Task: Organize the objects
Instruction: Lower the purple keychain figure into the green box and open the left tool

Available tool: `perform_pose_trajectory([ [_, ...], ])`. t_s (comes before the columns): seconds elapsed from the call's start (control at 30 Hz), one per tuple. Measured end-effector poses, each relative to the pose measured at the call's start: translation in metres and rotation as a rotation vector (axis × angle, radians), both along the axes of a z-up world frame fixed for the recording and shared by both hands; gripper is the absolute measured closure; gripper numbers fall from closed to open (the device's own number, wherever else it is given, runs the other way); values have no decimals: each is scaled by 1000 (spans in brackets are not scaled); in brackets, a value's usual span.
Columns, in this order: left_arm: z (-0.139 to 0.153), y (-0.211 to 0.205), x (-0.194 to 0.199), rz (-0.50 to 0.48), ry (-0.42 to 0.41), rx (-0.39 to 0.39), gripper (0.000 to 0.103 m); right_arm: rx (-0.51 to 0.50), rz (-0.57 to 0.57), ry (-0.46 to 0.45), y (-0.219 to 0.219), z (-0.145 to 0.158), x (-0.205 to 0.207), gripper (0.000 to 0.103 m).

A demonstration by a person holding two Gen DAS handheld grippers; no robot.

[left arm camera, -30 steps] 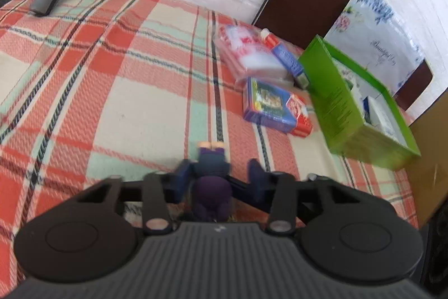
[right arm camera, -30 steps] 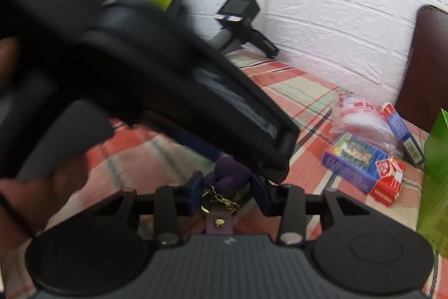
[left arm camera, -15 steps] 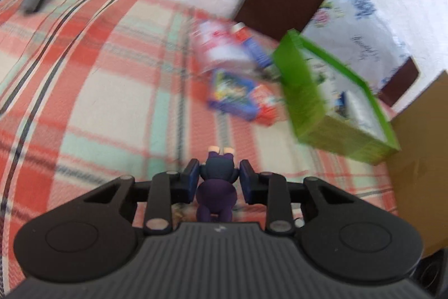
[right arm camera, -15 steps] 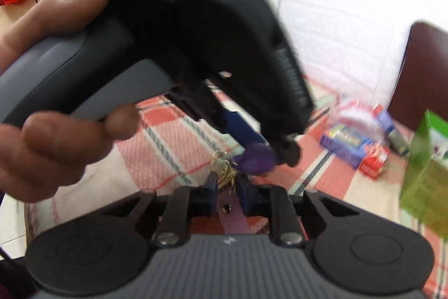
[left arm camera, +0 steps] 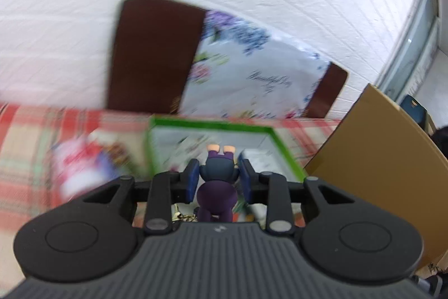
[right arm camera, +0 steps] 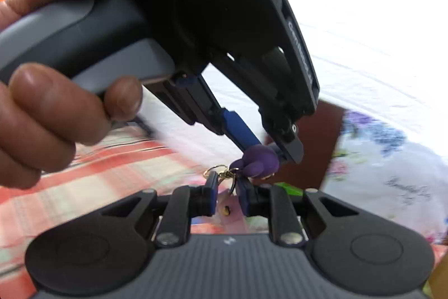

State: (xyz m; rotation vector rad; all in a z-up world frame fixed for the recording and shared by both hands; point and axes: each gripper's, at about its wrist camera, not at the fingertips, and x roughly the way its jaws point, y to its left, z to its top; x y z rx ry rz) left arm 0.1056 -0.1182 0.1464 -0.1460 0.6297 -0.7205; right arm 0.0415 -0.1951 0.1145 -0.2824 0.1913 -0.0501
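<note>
My left gripper (left arm camera: 218, 173) is shut on a small purple figure keychain (left arm camera: 217, 181) and holds it in the air in front of the green box (left arm camera: 210, 128). The right wrist view shows the same left gripper (right arm camera: 268, 147) from the side, gripping the purple figure (right arm camera: 260, 161), whose gold chain and ring (right arm camera: 224, 173) hang down. My right gripper (right arm camera: 226, 194) sits just below with its jaws narrowly apart around a pale purple strap (right arm camera: 225, 210) of the keychain; I cannot tell if the pads press it.
The green box holds white packets (left arm camera: 260, 159). Blurred packets (left arm camera: 92, 159) lie left of it on the red plaid cloth (left arm camera: 25, 147). A brown chair back (left arm camera: 151, 55), a flowered bag (left arm camera: 252, 77) and a cardboard panel (left arm camera: 378, 147) stand behind and to the right.
My left gripper has carried the purple figure up and toward the green box. My right gripper has followed below it, and its jaws have opened slightly around the strap.
</note>
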Motion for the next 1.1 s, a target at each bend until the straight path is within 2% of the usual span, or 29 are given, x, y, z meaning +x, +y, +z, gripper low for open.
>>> perform_pose_trajectory([
  [0.17,-5,-58,25,-63,-9,12,70,-20,-113,2,-45,-7,23,87],
  [0.3,-22,-93,42,-88,9,45,69,-25,-214,53,-75,-30,42,87],
  [0.37,-34,-106,49,-76,14,98,67,-5,-267,140,-89,-43,57,78],
  [0.4,-39,-110,52,-61,15,129,67,20,-291,171,-95,-48,62,64],
  [0.43,-44,-110,53,-49,16,150,67,50,-306,160,-100,-49,61,63],
  [0.57,-55,-90,47,3,6,195,67,101,-307,135,-113,-49,45,63],
  [0.67,-54,-69,37,52,-14,210,67,128,-299,128,-106,-48,28,63],
  [0.77,-53,-49,24,104,-38,236,64,144,-295,115,-97,-46,8,62],
  [0.8,-53,-43,19,116,-44,241,63,155,-290,113,-102,-49,-14,61],
  [0.9,-55,-25,5,156,-56,267,59,151,-273,105,-90,-46,-26,60],
  [1.1,-68,14,-15,209,-20,289,58,142,-242,147,-69,-48,-41,60],
])
